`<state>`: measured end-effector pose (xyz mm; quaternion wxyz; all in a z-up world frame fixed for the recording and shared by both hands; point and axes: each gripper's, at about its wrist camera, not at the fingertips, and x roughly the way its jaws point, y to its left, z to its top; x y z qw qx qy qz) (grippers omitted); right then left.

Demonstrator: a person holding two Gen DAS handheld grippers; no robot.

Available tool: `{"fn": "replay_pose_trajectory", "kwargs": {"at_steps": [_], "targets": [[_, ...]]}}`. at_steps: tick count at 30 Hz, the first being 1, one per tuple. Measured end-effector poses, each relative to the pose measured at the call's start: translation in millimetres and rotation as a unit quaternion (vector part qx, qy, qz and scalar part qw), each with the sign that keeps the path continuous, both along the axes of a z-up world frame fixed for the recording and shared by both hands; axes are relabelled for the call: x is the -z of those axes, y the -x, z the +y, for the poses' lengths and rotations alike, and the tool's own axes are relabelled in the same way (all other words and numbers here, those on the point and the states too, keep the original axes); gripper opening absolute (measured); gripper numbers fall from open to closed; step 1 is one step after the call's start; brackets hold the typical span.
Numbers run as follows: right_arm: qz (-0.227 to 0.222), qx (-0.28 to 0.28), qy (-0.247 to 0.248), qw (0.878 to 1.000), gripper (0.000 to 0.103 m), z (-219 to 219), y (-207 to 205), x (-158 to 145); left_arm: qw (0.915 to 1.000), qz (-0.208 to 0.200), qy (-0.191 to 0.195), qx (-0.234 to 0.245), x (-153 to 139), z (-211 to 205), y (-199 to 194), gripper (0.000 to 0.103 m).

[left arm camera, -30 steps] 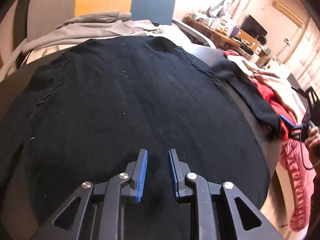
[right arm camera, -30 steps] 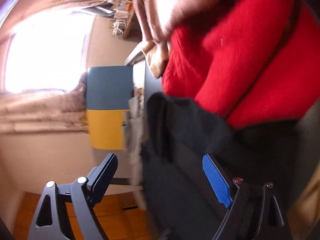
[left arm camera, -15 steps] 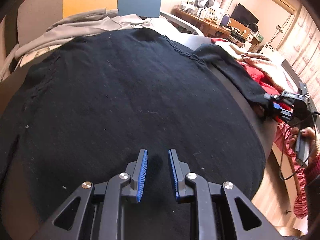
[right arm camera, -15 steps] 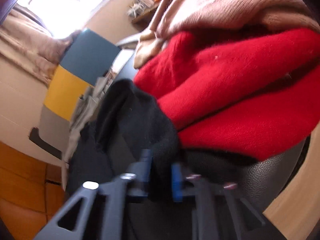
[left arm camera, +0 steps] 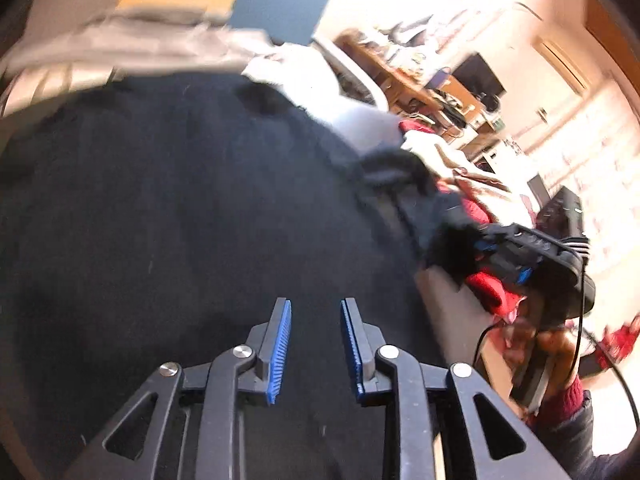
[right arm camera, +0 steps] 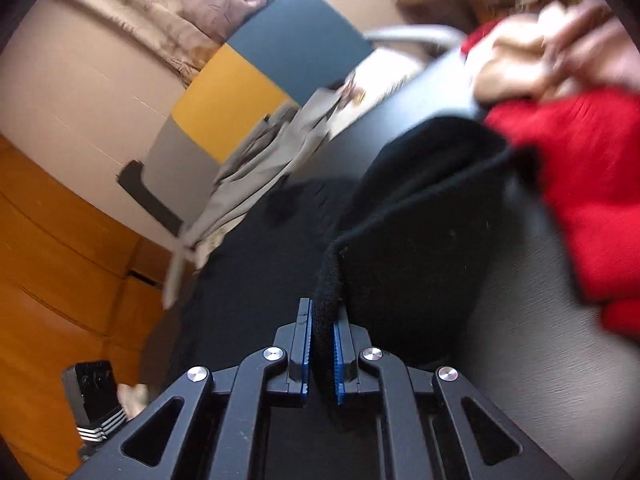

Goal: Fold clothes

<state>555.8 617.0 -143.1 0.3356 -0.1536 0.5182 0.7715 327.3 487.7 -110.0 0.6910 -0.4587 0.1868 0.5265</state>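
**A:** The right gripper (right arm camera: 321, 354) was clamped on the cuff end of the black sweater's sleeve (right arm camera: 416, 216), blue pads pinching the rolled edge. The black sweater (left arm camera: 180, 220) itself lay spread flat over the dark padded surface (right arm camera: 532, 320), with its sleeve lifted off to the right side.

**B:** And the left gripper (left arm camera: 315, 344)? It hung just over the sweater's body, its jaws opening, nothing pinched between them, only cloth showing beneath.

**A:** So only one claw had cloth. That was my worry: the bite looked thin, right on the cuff's hem. A fast swing across could have pulled it free.

**B:** Agreed. And with the body unpinned, dragging the sleeve might have tugged the whole sweater sideways and rucked it up rather than folding it.

**A:** Look at the red garment (right arm camera: 580, 168) too, piled just beside the sleeve. It sat close enough to snag and ride along.

**B:** The grey clothing (left arm camera: 132, 40) at the far edge was touching the collar side as well. A shifted sweater could have bunched into it.
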Motion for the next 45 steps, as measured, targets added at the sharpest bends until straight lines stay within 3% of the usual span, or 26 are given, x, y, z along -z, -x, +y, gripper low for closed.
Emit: {"fn": "replay_pose_trajectory", "kwargs": {"at_steps": [3, 6, 11, 16, 18, 21, 23, 26, 27, 29, 30, 31, 32, 36, 38, 39, 40, 42, 43, 45], "targets": [[0.057, -0.003, 0.047, 0.997, 0.009, 9.5, 0.9, 18.1, 0.9935, 0.047, -0.055, 0.087, -13.1, 11.0, -36.0, 0.037], [0.089, -0.009, 0.084, 0.992, 0.009, 15.5, -3.3, 28.3, 0.9833, 0.067, -0.066, 0.156, -9.2, 27.8, -72.6, 0.048], [0.123, -0.036, 0.129, 0.983, 0.009, 16.2, -6.0, 39.9, 0.9796, 0.056, -0.033, 0.190, 12.5, 59.9, -103.3, 0.059], [0.127, -0.050, 0.139, 0.981, 0.013, 19.0, -4.7, 45.0, 0.9820, 0.035, -0.005, 0.186, 27.5, 81.6, -109.7, 0.059], [0.140, -0.056, 0.145, 0.978, 0.013, 19.5, -4.8, 47.7, 0.9813, 0.027, 0.002, 0.191, 31.5, 86.6, -112.7, 0.057], [0.139, -0.058, 0.141, 0.979, 0.013, 19.6, -4.7, 47.2, 0.9799, 0.008, 0.003, 0.199, 34.0, 91.8, -115.3, 0.046], [0.148, -0.052, 0.139, 0.978, 0.013, 20.1, -7.9, 46.5, 0.9785, 0.004, -0.008, 0.206, 31.0, 92.8, -118.2, 0.025], [0.157, -0.047, 0.135, 0.977, 0.017, 19.6, -14.0, 43.1, 0.9784, -0.005, -0.016, 0.206, 25.6, 97.4, -120.5, 0.013], [0.166, -0.043, 0.135, 0.976, 0.022, 19.2, -17.7, 41.8, 0.9791, -0.015, -0.018, 0.202, 23.4, 99.0, -119.5, 0.012], [0.189, -0.015, 0.129, 0.973, 0.042, 18.2, -32.5, 37.8, 0.9810, -0.035, -0.020, 0.190, 19.1, 102.0, -114.1, 0.011], [0.203, 0.003, 0.125, 0.971, 0.069, 16.2, -42.2, 36.7, 0.9826, -0.056, -0.021, 0.176, 15.6, 104.4, -107.4, 0.011], [0.218, 0.021, 0.122, 0.968, 0.087, 14.2, -52.0, 35.7, 0.9838, -0.070, -0.023, 0.163, 12.3, 107.0, -100.9, 0.011], [0.229, 0.037, 0.117, 0.966, 0.088, 12.1, -61.2, 34.6, 0.9846, -0.085, -0.027, 0.150, 7.5, 110.0, -92.8, 0.011], [0.227, 0.073, 0.092, 0.967, 0.088, -1.7, -84.4, 34.3, 0.9845, -0.131, -0.051, 0.104, -15.7, 121.2, -59.6, 0.010], [0.197, 0.081, 0.079, 0.974, 0.085, -9.2, -87.1, 35.0, 0.9851, -0.133, -0.066, 0.088, -27.3, 127.6, -47.3, 0.010], [0.173, 0.084, 0.069, 0.979, 0.075, -12.2, -86.3, 34.0, 0.9850, -0.135, -0.072, 0.080, -33.3, 130.0, -40.6, 0.010], [0.144, 0.084, 0.058, 0.984, 0.058, -15.2, -83.4, 32.7, 0.9845, -0.140, -0.076, 0.073, -37.9, 132.9, -34.5, 0.010], [0.064, 0.067, 0.031, 0.995, 0.038, -20.0, -65.8, 28.6, 0.9840, -0.144, -0.083, 0.064, -45.6, 137.4, -25.6, 0.010], [0.057, 0.055, 0.029, 0.996, 0.029, -20.5, -58.3, 30.1, 0.9836, -0.146, -0.088, 0.058, -50.6, 140.1, -20.7, 0.010], [0.048, 0.037, 0.024, 0.998, 0.024, -20.1, -42.1, 33.8, 0.9820, -0.151, -0.100, 0.054, -65.1, 140.6, -10.5, 0.011]]}}
